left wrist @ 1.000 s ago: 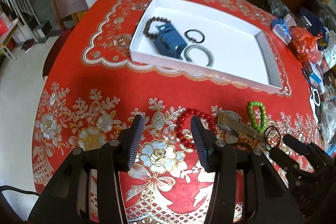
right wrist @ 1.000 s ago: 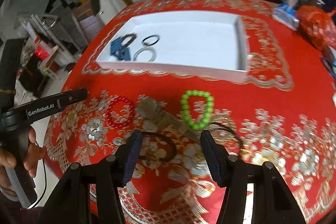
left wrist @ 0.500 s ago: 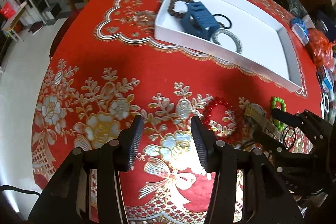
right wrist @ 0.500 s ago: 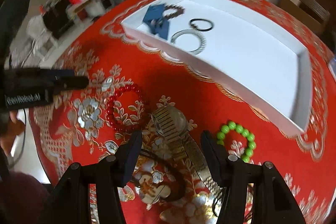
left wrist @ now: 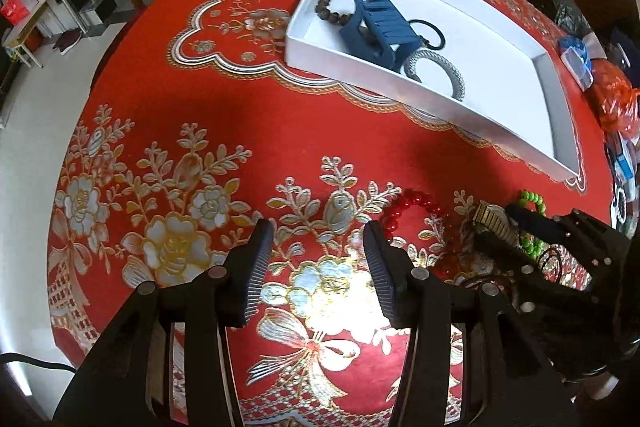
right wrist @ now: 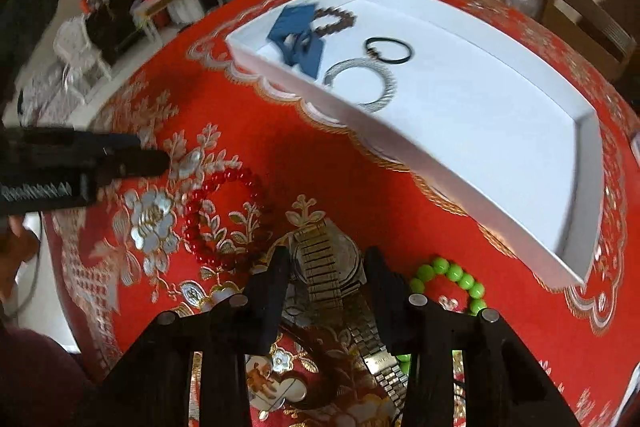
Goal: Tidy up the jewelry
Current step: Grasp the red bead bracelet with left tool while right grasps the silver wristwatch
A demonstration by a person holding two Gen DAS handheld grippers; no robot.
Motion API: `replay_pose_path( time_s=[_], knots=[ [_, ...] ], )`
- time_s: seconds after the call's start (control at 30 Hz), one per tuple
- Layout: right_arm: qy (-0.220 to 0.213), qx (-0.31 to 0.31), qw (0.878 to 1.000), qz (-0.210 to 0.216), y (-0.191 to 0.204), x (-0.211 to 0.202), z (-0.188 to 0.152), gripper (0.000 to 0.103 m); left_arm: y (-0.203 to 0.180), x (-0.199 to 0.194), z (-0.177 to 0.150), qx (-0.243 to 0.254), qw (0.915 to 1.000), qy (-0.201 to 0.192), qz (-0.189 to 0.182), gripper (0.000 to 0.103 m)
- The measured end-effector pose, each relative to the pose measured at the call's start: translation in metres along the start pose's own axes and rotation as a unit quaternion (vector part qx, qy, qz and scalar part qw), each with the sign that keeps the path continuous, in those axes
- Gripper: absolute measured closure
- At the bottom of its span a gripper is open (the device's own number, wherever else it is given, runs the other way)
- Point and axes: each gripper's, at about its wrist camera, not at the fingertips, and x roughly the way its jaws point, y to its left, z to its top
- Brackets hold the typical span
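Between the closing jaws of the right gripper (right wrist: 326, 273) lies the metal watch (right wrist: 332, 267), not yet clearly pinched. Just beside it rest a green bead bracelet (right wrist: 450, 285) and a red bead bracelet (right wrist: 224, 215), unsorted. Over bare tablecloth (left wrist: 248, 131) the left gripper (left wrist: 318, 253) hangs wide and empty. Farther off, the white tray (right wrist: 520, 223) already holds a brown bead bracelet (left wrist: 340, 5), blue clip (left wrist: 380, 31), black ring (right wrist: 388, 49) and silver bangle (right wrist: 360, 83).

round table (left wrist: 304, 131) under red floral cloth (left wrist: 160, 155). directly on cloth: white tray (left wrist: 400, 95), red bead bracelet (right wrist: 216, 219), metal-band watch (right wrist: 332, 267), green bead bracelet (right wrist: 452, 275); clutter of bags at far edge (left wrist: 612, 99).
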Motion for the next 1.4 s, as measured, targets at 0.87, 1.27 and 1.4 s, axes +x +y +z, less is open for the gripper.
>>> replay_pose_path(
  time_s=[0.87,1.27,1.4],
  knots=[
    [-0.027,0.079,0.996,0.012,-0.019,-0.005,-0.008,0.066,-0.058,0.04,0.008,0.081,0.9962,0.0,0.033,0.049],
    [0.019,0.072,0.997,0.002,-0.008,0.001,-0.016,0.061,-0.054,0.037,0.005,0.081,0.9961,-0.007,0.033,0.047],
    [0.022,0.065,0.998,-0.009,-0.005,0.004,-0.016,0.061,-0.054,0.037,0.007,0.083,0.996,-0.008,0.032,0.048]
  ],
)
